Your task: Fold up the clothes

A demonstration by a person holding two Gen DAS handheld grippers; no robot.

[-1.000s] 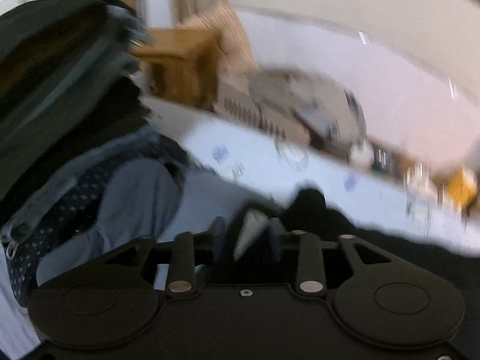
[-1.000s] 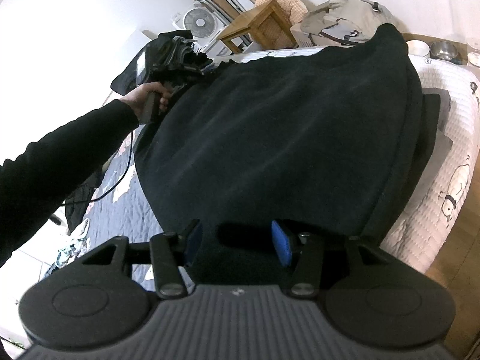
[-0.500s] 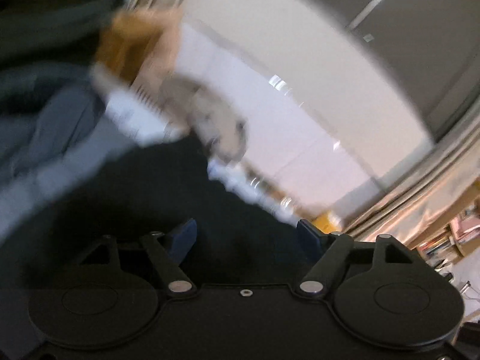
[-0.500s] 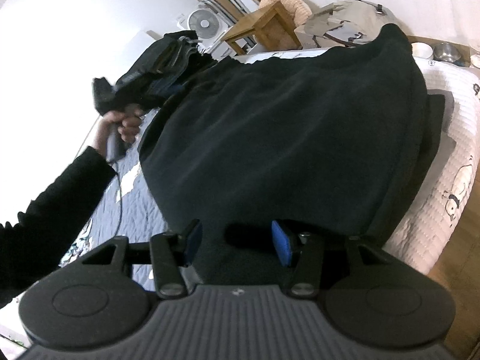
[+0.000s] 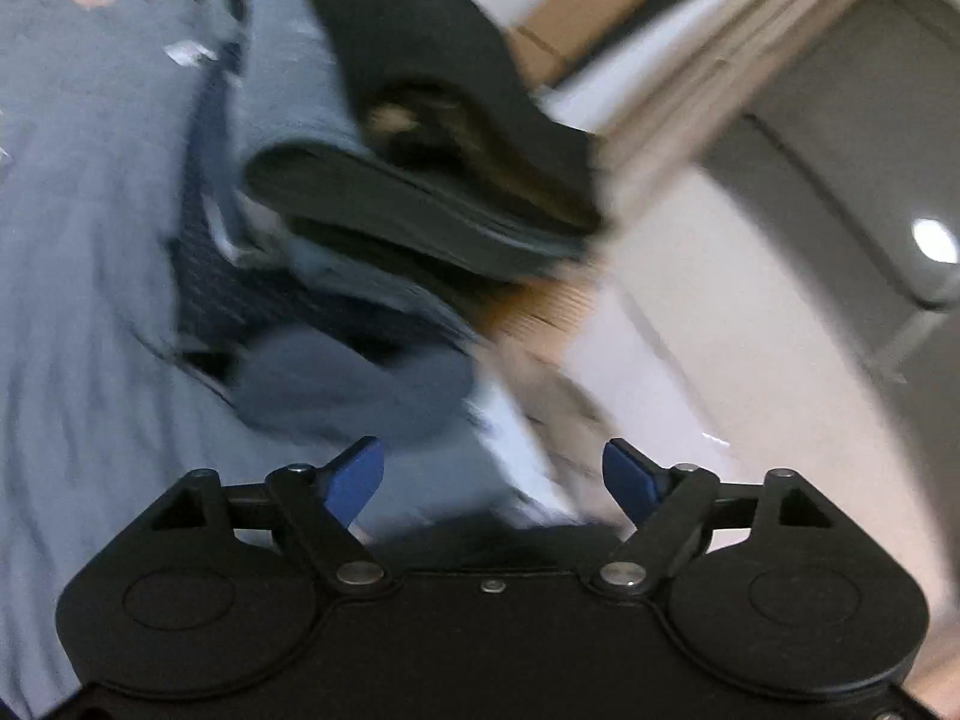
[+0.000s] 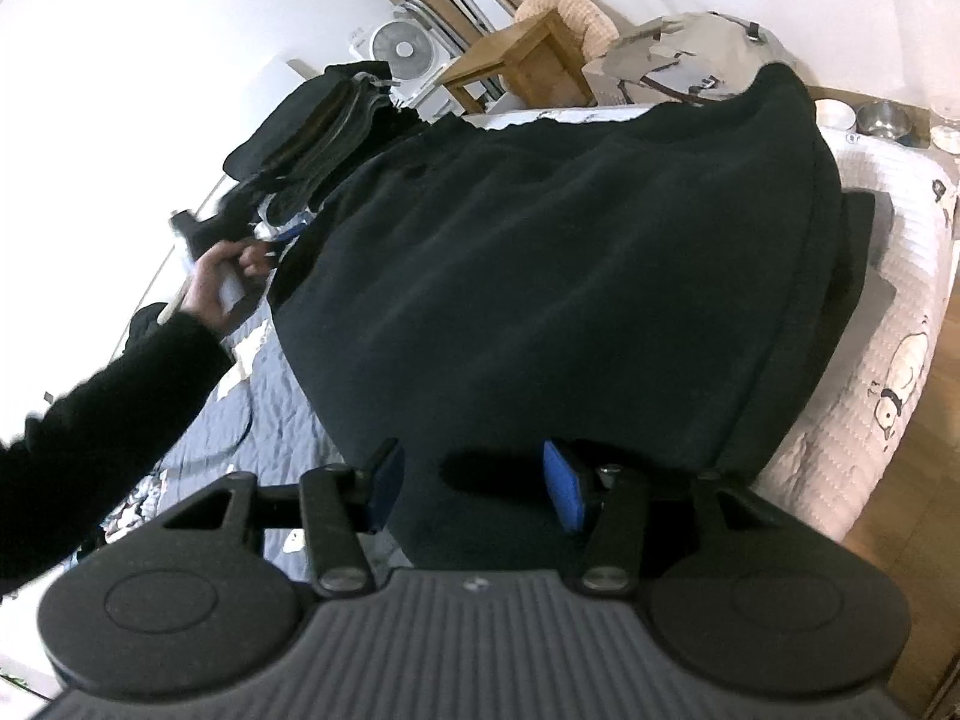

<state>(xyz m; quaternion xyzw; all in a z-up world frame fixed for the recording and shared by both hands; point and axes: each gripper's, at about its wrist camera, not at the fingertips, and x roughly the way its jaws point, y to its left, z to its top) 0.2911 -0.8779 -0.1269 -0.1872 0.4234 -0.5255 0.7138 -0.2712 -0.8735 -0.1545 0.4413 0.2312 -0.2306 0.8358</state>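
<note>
Broadly, bed (image 6: 888,372) first: white quilted cover with a cartoon print at its right edge, grey-blue quilt on its left part. Black garment (image 6: 570,276) spreads over most of the bed, fairly flat, its near hem reaching the right tongs (image 6: 474,486). An edge doubled under along its right side suggests at least one fold is in; cannot tell how many more the piece wants.

Stack of folded clothes (image 6: 312,126) sits at the far left of the bed, just beyond the garment's far corner: dark and grey-blue layers, squared edges. Judged as finished pieces. Left-wrist view shows the same stack (image 5: 420,210) close ahead, heavily blurred.

Right tongs: blue pads stand apart, the hem lying between and under them; whether they pinch cloth is not clear, they read as open.

Left tongs (image 5: 495,480): pads spread wide, nothing between them. The person's left hand (image 6: 222,282) carries them at the garment's far-left corner, next to the stack.

Small items, far side: wooden stool (image 6: 516,60), white fan (image 6: 402,48).
</note>
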